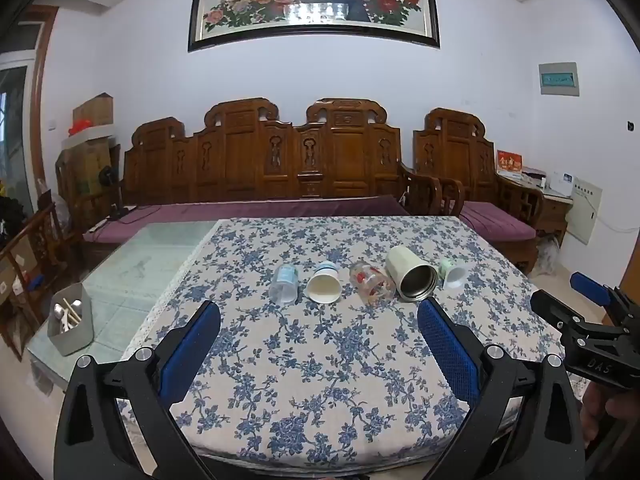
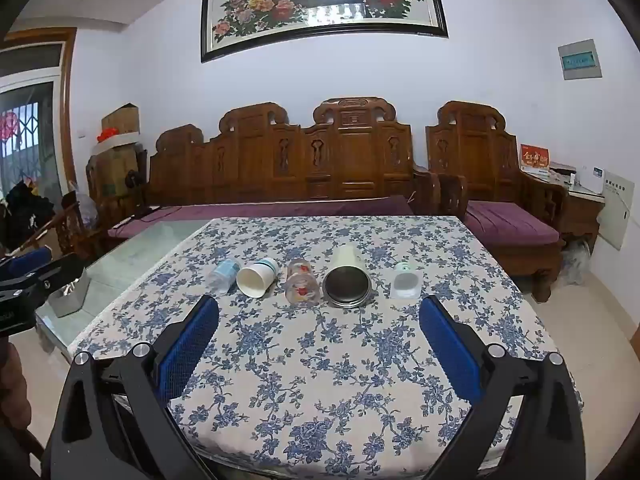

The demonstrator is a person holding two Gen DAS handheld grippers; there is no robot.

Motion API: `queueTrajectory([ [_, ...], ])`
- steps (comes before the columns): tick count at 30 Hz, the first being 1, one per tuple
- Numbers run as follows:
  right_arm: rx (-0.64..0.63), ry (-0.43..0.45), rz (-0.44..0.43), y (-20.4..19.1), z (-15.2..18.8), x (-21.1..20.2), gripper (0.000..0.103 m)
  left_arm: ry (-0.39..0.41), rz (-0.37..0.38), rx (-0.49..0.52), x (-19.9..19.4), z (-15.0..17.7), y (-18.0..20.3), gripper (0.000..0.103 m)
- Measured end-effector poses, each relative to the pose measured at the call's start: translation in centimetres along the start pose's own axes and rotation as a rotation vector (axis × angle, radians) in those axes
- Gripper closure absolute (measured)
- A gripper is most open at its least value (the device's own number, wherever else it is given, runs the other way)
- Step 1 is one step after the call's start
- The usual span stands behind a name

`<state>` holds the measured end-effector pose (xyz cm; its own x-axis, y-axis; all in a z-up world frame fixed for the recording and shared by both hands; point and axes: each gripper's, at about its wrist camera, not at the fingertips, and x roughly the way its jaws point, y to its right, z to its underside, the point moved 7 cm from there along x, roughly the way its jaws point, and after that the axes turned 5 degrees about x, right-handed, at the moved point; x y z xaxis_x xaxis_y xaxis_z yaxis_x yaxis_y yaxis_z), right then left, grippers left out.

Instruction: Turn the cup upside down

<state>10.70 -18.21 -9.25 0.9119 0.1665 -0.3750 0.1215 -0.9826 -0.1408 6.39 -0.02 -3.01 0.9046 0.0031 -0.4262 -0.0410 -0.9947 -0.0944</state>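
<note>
Several cups lie on their sides in a row on the floral tablecloth (image 1: 320,352), mouths toward me. From left: a clear plastic cup (image 1: 285,283) (image 2: 224,275), a white paper cup (image 1: 325,287) (image 2: 257,277), a clear glass with red print (image 1: 371,283) (image 2: 302,283), a cream steel tumbler (image 1: 412,278) (image 2: 347,280), and a small white-green cup (image 1: 453,274) (image 2: 405,282). My left gripper (image 1: 320,312) is open and empty, short of the row. My right gripper (image 2: 319,312) is open and empty, short of the row; it also shows in the left wrist view (image 1: 576,300).
A grey holder with utensils (image 1: 71,325) stands on the bare glass tabletop (image 1: 160,248) at the left. A carved wooden sofa with purple cushions (image 1: 264,168) runs behind the table. The table's near edge is just below the grippers.
</note>
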Motion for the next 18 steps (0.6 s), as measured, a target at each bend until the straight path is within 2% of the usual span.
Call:
queueTrajectory([
  [18, 0.016, 0.016, -0.007, 0.26, -0.27, -0.05, 0.002, 0.009, 0.001, -0.007, -0.03, -0.13, -0.15, 0.008],
])
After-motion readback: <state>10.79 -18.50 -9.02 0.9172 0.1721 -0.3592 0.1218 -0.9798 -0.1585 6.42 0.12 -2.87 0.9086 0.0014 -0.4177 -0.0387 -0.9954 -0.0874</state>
